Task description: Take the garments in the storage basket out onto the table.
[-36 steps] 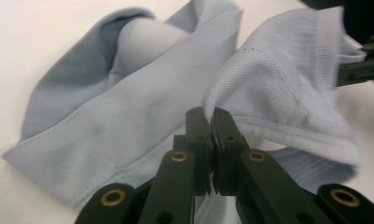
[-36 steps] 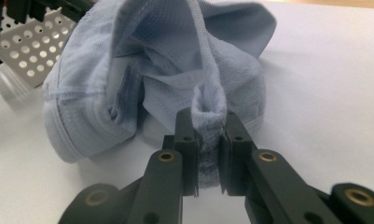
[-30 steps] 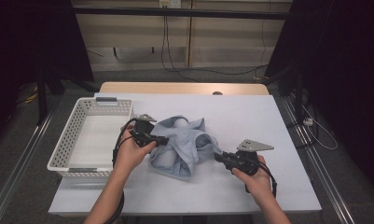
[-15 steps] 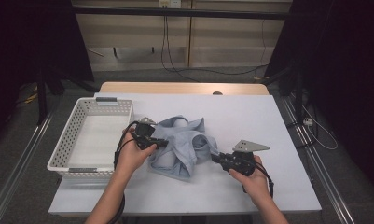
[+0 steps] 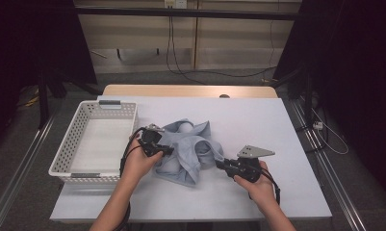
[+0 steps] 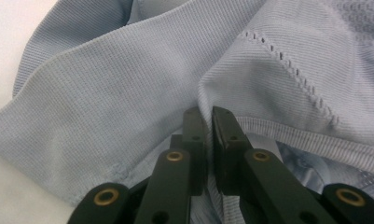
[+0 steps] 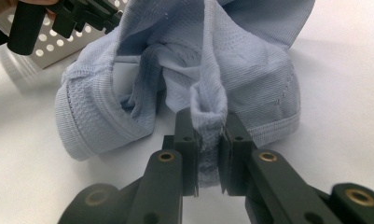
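Right gripper [image 5: 218,163]: located nearest the person's edge of the tabletop [image 5: 258,120], held in the right hand [image 5: 258,185]. In the right gripper view, its fingers [image 7: 187,135] are clamped on a bunched fold of the light blue garment [image 5: 188,149]; the fabric is pinched between both pads and rises from them in a ridge.

Left gripper [image 5: 167,150]: held in the left hand [image 5: 135,163], slightly farther in, at the garment's left side. In the left gripper view, its fingers [image 6: 226,135] stand nearly together with a thin edge of the garment [image 6: 128,93] running between them; the jaws have just been opening slightly, and the fabric remains in the narrow gap.

Garment: lies crumpled on the tabletop between the two grippers, roughly at the centre, with a ribbed hem visible in both gripper views.

White basket [image 5: 75,139]: stands on the tabletop to the left of the garment, just beside the left gripper. Its perforated wall [image 7: 49,46] shows in the right gripper view behind the left gripper [image 7: 68,16].
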`<state>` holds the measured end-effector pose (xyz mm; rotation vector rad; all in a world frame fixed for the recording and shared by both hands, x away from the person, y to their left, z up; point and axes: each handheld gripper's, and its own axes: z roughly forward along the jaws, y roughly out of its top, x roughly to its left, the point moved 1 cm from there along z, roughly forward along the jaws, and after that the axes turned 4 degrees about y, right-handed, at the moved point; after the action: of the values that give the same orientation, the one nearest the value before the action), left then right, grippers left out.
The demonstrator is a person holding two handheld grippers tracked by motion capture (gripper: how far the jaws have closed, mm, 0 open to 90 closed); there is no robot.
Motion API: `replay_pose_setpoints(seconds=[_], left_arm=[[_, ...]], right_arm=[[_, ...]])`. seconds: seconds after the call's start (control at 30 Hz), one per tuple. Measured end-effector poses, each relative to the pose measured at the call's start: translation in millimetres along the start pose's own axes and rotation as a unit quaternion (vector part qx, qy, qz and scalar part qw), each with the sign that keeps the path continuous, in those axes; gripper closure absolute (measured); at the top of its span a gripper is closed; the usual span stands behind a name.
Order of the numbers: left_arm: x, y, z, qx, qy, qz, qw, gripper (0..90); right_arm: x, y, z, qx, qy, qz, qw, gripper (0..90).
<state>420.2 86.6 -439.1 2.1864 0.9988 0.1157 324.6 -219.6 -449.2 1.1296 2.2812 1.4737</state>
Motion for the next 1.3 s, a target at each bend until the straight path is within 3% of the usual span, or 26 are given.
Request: replay_pose_setpoints(seconds=[0.17, 0.3, 0.47, 0.53, 0.67, 0.77, 0.93, 1.0, 1.03, 1.07, 1.2, 1.23, 1.3], left_arm=[[-0.9, 0.9, -3.1, -0.004, -0.008, -0.011, 0.9999, 74.7], [-2.9, 4.6, -10.1, -0.016, -0.011, -0.018, 0.9996, 62.0], [-7.1, 7.6, -15.6, -0.022, -0.012, -0.015, 0.9996, 49.2], [-9.7, 8.9, -17.7, -0.026, -0.012, -0.016, 0.9994, 39.3], [-15.4, 12.7, -24.3, -0.034, -0.002, -0.007, 0.9994, 28.1], [-21.9, 16.3, -30.1, -0.04, 0.002, 0.005, 0.9992, 24.3], [-37.5, 20.9, -32.9, -0.04, -0.013, 0.03, 0.9987, 22.0], [-49.5, 23.1, -32.7, -0.03, -0.02, 0.058, 0.9976, 20.7], [-49.5, 23.1, -32.7, -0.03, -0.02, 0.058, 0.9976, 21.2], [-58.2, 24.0, -31.5, -0.023, -0.024, 0.072, 0.9969, 20.8], [-69.3, 26.4, -29.2, -0.024, -0.037, 0.084, 0.9955, 21.1], [-75.0, 27.9, -29.0, -0.026, -0.042, 0.097, 0.9941, 22.3], [-80.3, 28.7, -28.5, -0.026, -0.05, 0.103, 0.9931, 23.2]], right_arm=[[1.1, 0.6, 0.6, -0.002, 0.003, -0.001, 1.0, 80.3], [1.5, 0.4, 1.4, -0.001, 0.003, -0.002, 1.0, 80.3], [1.6, 0.3, 1.5, 0.0, 0.003, -0.001, 1.0, 80.3], [2.0, 0.3, 1.5, 0.001, 0.003, -0.001, 1.0, 80.3], [2.4, 0.1, 2.0, 0.002, 0.003, 0.0, 1.0, 80.3], [2.6, 0.1, 2.2, 0.002, 0.003, 0.0, 1.0, 80.3], [1.5, -0.5, 1.8, 0.001, 0.004, 0.006, 1.0, 80.2], [-0.1, -0.4, 0.7, 0.0, 0.002, 0.011, 0.9999, 80.2], [-0.6, -0.4, 0.3, -0.001, 0.001, 0.011, 0.9999, 80.2], [-1.0, -0.4, 0.1, -0.001, 0.001, 0.011, 0.9999, 80.2], [-1.4, -0.4, -0.5, -0.002, 0.0, 0.014, 0.9999, 80.2], [-1.8, -0.6, -0.7, -0.002, 0.0, 0.014, 0.9999, 80.2], [-2.3, -0.8, -1.2, -0.002, 0.0, 0.014, 0.9999, 80.2]])
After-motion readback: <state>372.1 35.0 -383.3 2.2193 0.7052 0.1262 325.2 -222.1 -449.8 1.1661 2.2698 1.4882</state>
